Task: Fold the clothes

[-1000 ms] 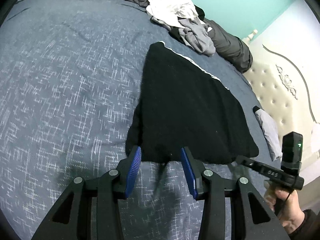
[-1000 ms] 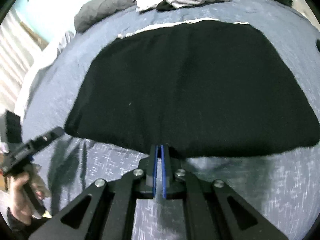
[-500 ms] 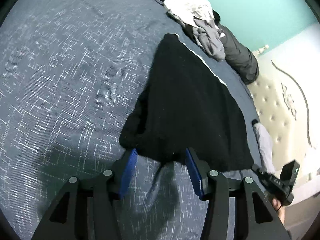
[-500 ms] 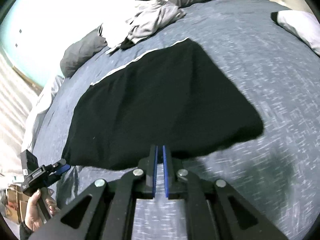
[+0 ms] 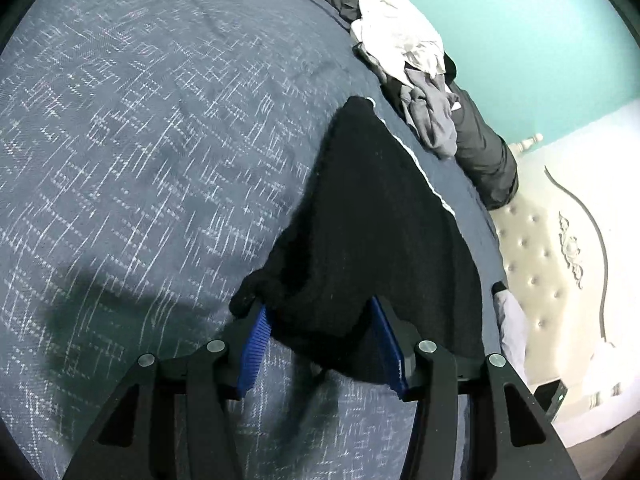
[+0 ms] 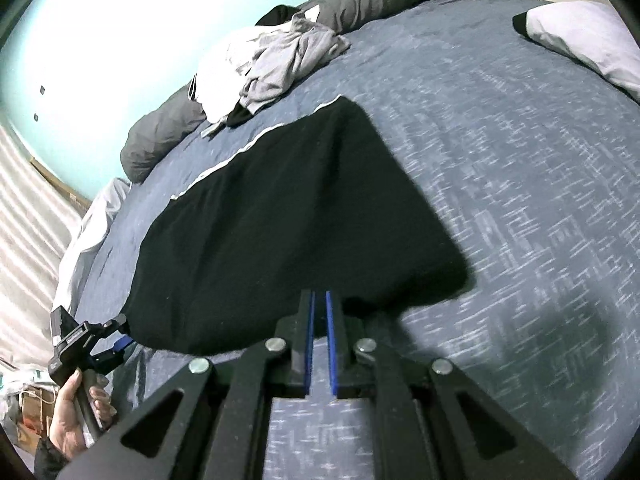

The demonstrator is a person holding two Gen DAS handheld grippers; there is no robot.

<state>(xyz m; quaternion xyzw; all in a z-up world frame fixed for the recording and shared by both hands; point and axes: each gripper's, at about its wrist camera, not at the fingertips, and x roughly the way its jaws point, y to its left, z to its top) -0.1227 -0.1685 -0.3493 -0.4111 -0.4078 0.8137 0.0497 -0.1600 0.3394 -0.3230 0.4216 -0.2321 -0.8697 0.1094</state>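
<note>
A black garment [image 5: 380,220] lies flat on the blue-grey bedspread [image 5: 140,140], with a thin white strip along its far edge. My left gripper [image 5: 318,308] is open, and the garment's near left corner lies between its blue pads [image 5: 256,344] without being pressed. In the right wrist view the same garment [image 6: 280,220] spreads ahead, and the left gripper [image 6: 112,344] sits at its left corner, held by a hand [image 6: 76,412]. My right gripper [image 6: 320,294] is shut, its tips at the garment's near edge towards the right corner. No cloth shows between its pads.
A pile of white and grey clothes [image 6: 272,64] rests against dark pillows [image 6: 160,136] at the far side of the bed. A folded grey item [image 6: 588,36] lies near the tufted headboard [image 5: 540,260]. Bare bedspread [image 6: 520,200] stretches right of the garment.
The left gripper came down and forward onto the garment's corner, which now sits between its jaws. The right gripper slid right along the near edge, from the middle towards the right corner.
</note>
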